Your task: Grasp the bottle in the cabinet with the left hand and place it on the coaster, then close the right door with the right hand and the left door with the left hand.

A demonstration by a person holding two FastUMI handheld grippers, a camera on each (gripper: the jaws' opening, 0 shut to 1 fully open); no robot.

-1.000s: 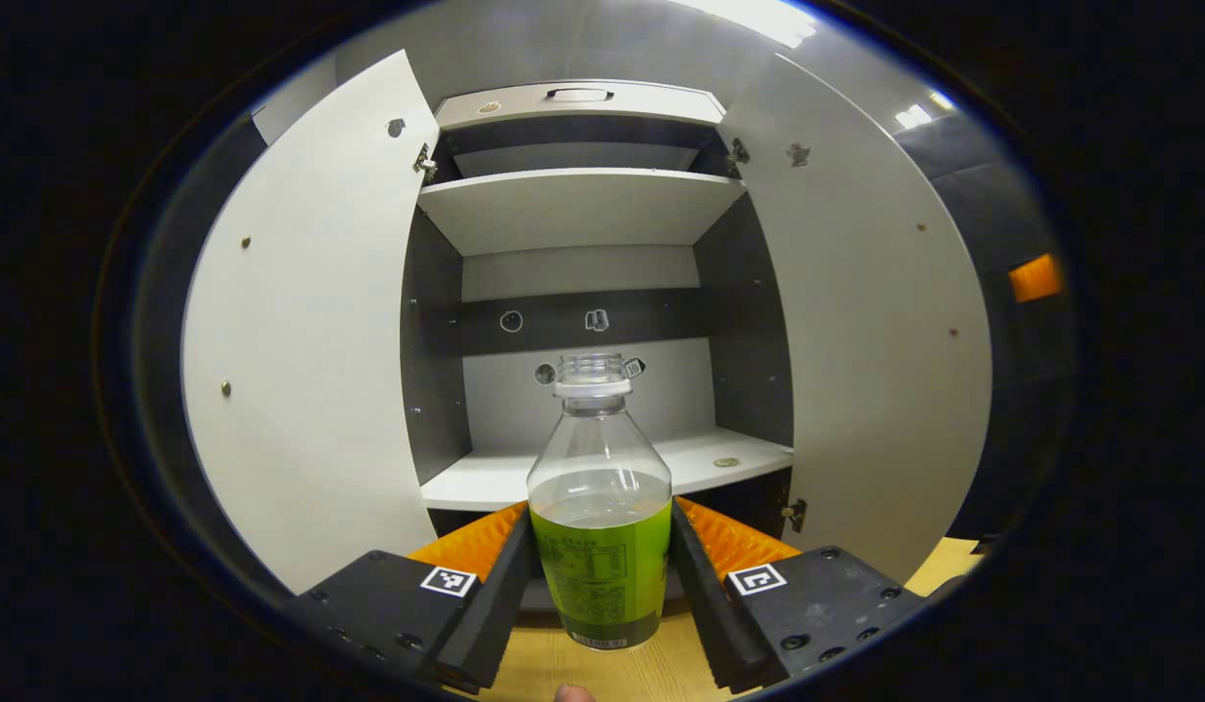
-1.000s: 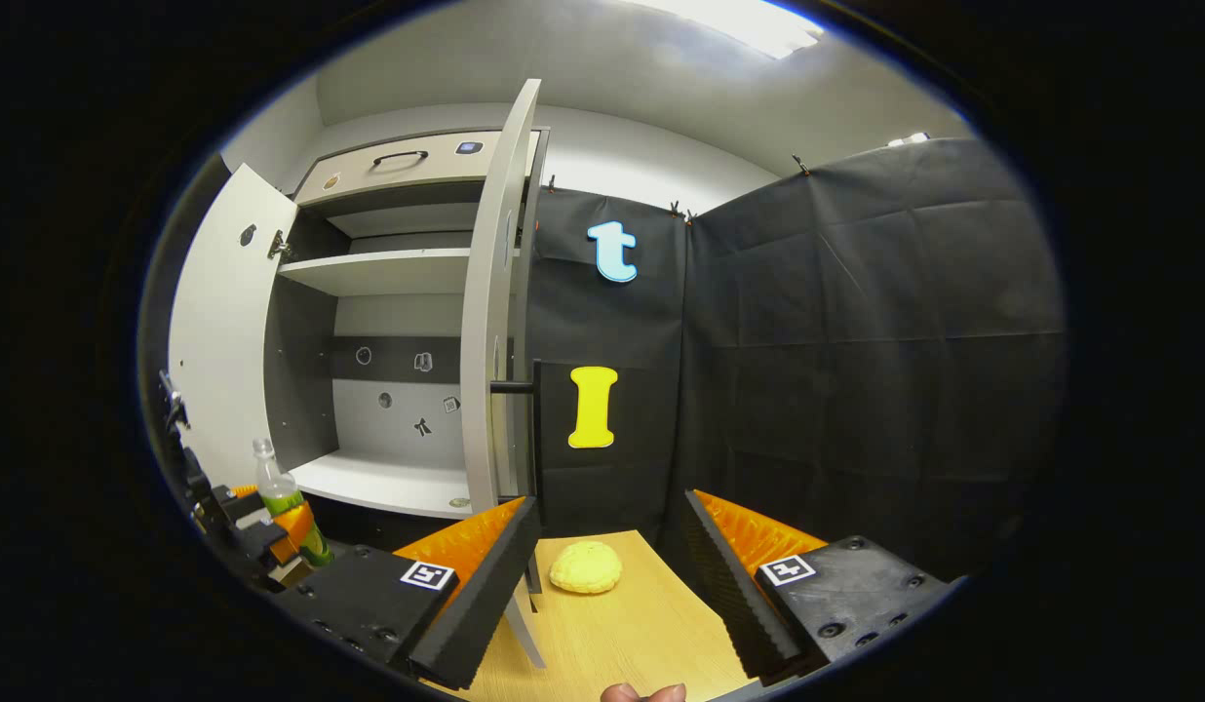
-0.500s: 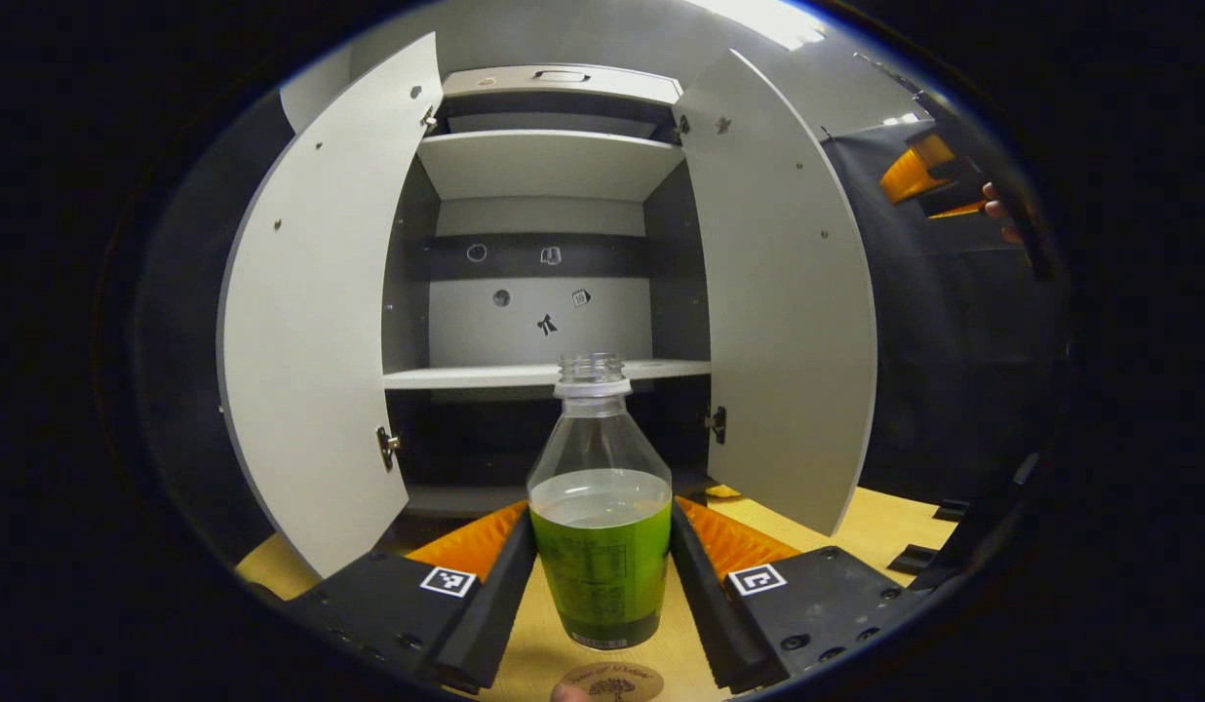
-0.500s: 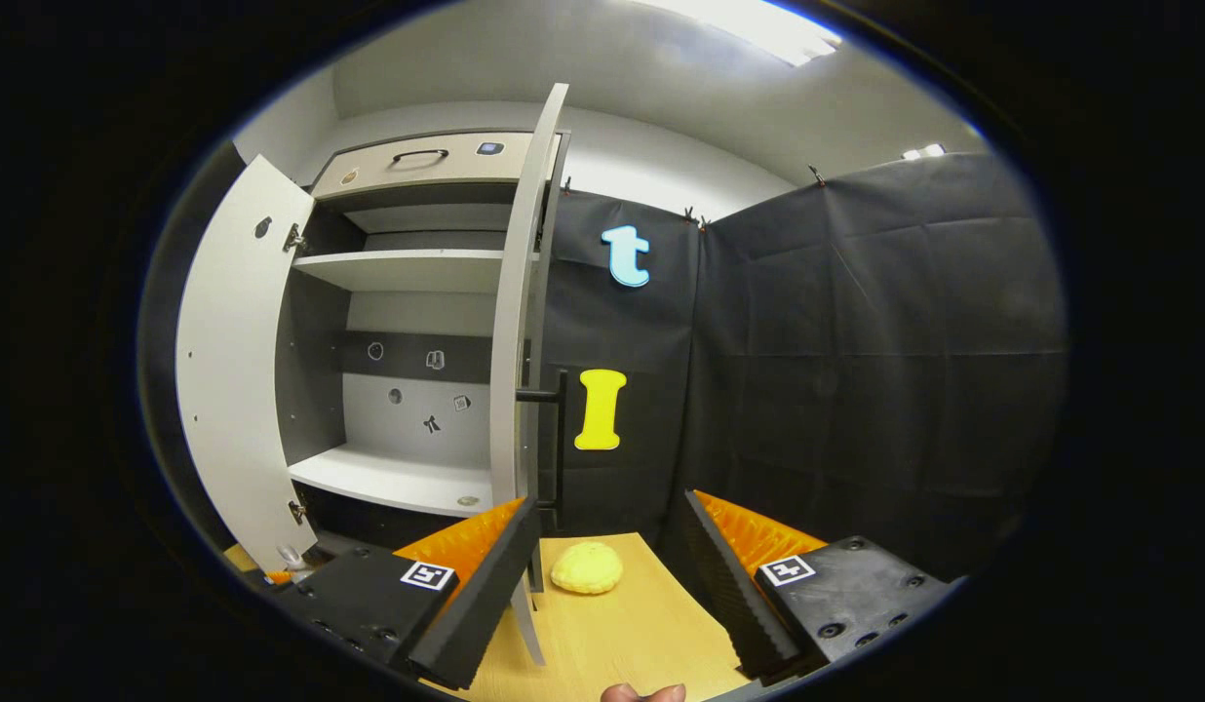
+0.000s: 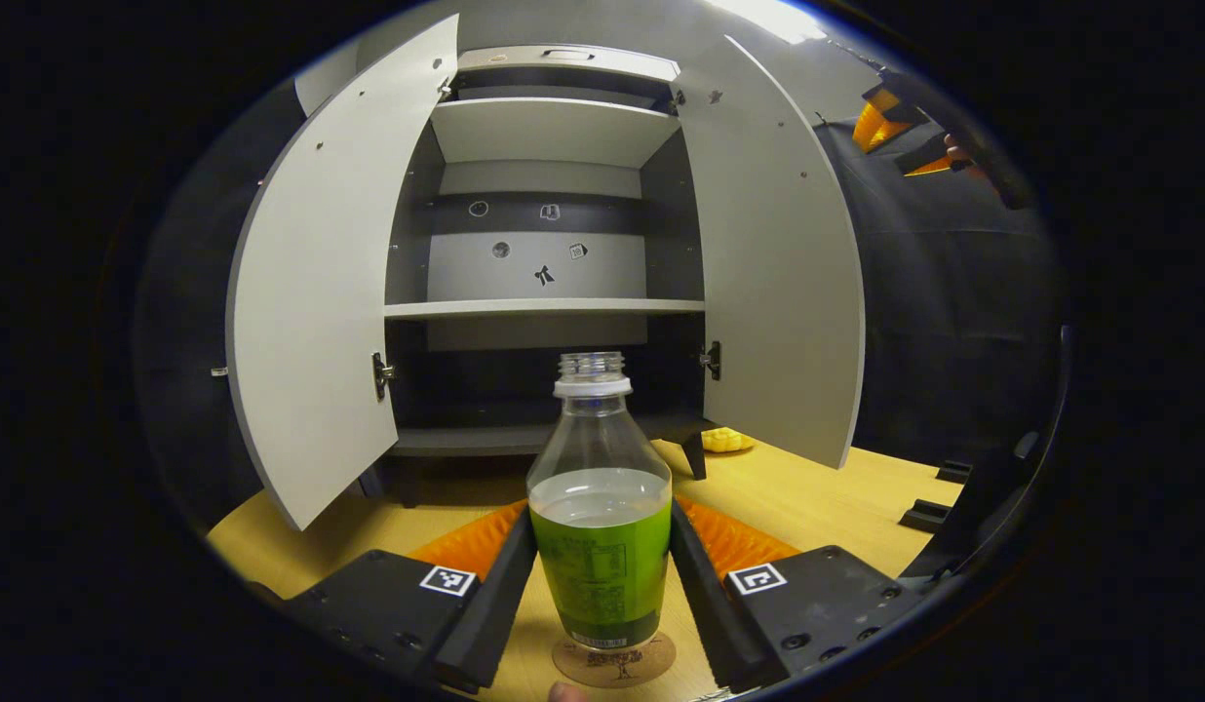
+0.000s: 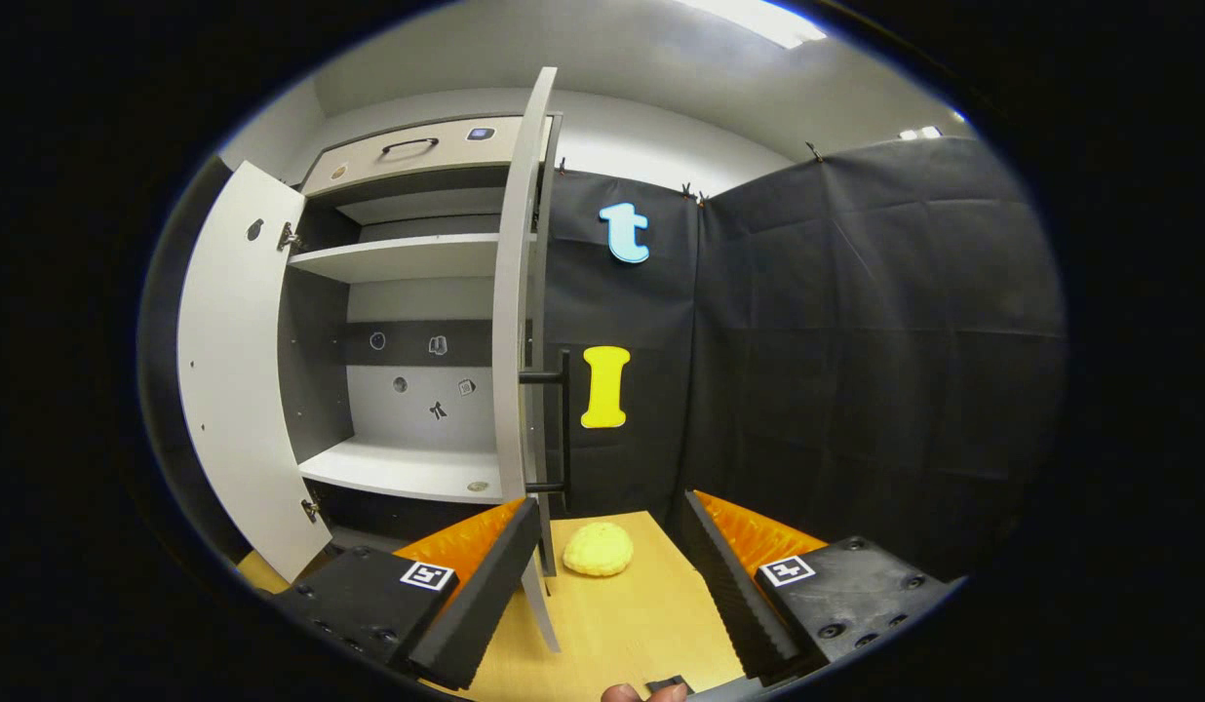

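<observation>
A clear bottle (image 5: 601, 546) with a green label and no cap stands upright between the fingers of my left gripper (image 5: 602, 512), which is shut on it. Its base is right over a round brown coaster (image 5: 614, 663) on the wooden table; whether they touch I cannot tell. Behind it the cabinet (image 5: 549, 307) has its left door (image 5: 315, 292) and right door (image 5: 778, 263) swung wide. My right gripper (image 6: 610, 504) is open and holds nothing, close to the edge-on right door (image 6: 513, 322) and its dark bar handle (image 6: 562, 419). It also shows far off (image 5: 910, 136).
A yellow lump (image 6: 598, 549) lies on the table (image 6: 622, 624) past the right door's lower corner, also seen by the cabinet foot (image 5: 724, 441). The cabinet's shelves (image 6: 408, 468) are bare. Black cloth walls close the right side.
My left gripper has drawn back from the cabinet and come down with the bottle; the coaster has come into view beneath it. The right gripper has shifted only slightly near the right door.
</observation>
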